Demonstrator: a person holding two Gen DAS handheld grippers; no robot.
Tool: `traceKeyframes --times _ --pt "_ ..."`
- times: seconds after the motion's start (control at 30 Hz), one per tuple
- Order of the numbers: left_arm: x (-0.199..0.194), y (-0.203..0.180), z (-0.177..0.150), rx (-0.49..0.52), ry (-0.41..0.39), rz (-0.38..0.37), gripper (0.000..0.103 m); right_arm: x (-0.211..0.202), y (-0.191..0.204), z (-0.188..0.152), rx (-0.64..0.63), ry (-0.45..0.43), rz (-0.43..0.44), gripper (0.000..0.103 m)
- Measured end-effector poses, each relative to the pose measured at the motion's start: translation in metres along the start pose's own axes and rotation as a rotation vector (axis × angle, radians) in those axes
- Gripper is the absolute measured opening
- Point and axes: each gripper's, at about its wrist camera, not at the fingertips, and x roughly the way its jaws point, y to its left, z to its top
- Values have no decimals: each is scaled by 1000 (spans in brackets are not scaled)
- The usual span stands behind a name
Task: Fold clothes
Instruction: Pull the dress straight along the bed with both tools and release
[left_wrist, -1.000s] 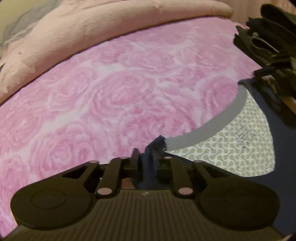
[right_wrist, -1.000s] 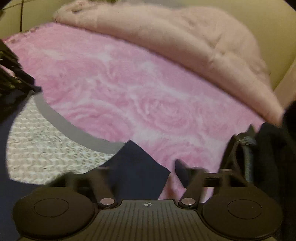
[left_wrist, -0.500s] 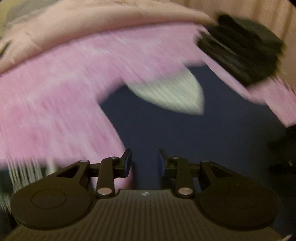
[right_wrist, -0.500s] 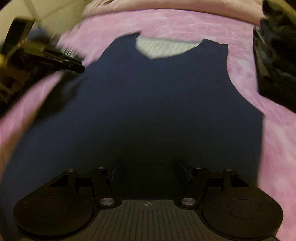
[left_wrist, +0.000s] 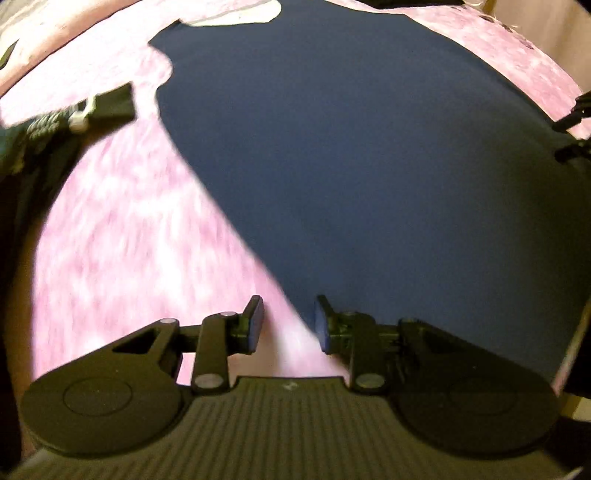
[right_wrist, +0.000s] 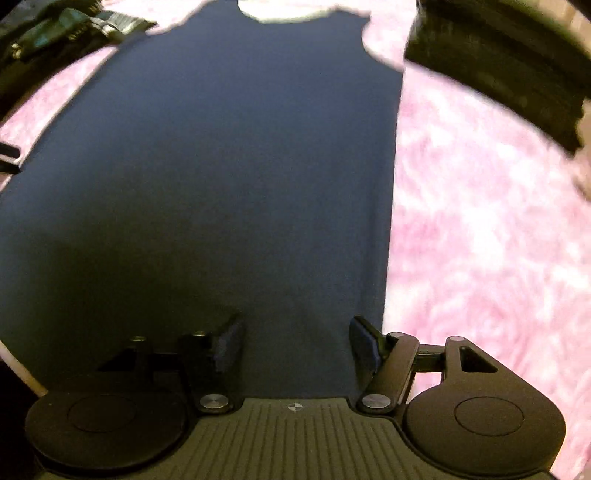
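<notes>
Navy shirt (left_wrist: 351, 166) lies flat on the pink blanket (left_wrist: 122, 229). From the left wrist, bare blanket opens leftward; the left gripper (left_wrist: 286, 325), fingers slightly apart and empty, hovers over the shirt's left edge. From the right wrist, the right gripper (right_wrist: 295, 347) stands spread and empty above the shirt's right edge, with open blanket rightward and dark folded clothes (right_wrist: 498, 66) beyond.

Pink floral blanket (left_wrist: 122, 229) motion-blurred in both views, pattern unreadable. Navy shirt (right_wrist: 221, 166): hem hidden behind both gripper bodies; neckline cut off at top edge in the right wrist view. Dark pile (right_wrist: 495, 62), top right, blurred and cropped, can't identify. Black strap with white clip (left_wrist: 92, 107) smeared, runs off left edge.
</notes>
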Motion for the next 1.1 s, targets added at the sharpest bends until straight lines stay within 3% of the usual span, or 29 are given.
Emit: traceKeyframes --times 0.1,0.17,0.3,0.47,0.6,0.73,0.9,1.03,1.1 --pt "-24 -16 -18 -39 -19 -6 24 -3 23 0 -1 -48 84 66" --pt "-28 -32 -28 -49 -11 -10 24 7 32 -11 -3 -11 112 66" --pt "-19 -69 -56 -24 48 30 25 -2 22 -52 -23 14 98 66" --pt "-36 -80 -71 -96 85 83 25 -21 -6 -97 -24 96 80 66" --pt "-52 -94 -79 -86 152 94 24 -44 -14 -97 67 67 65 66" --pt "-74 -100 -81 -106 134 94 25 -53 -12 -91 149 34 70 66" --pt "-69 -106 -93 -90 145 49 26 -30 -10 -93 174 132 28 66" --pt "-61 -105 -105 -73 181 23 26 -43 -3 -92 231 146 -4 66" --pt "-69 -98 -108 -122 184 27 29 -53 3 -89 233 147 -15 66"
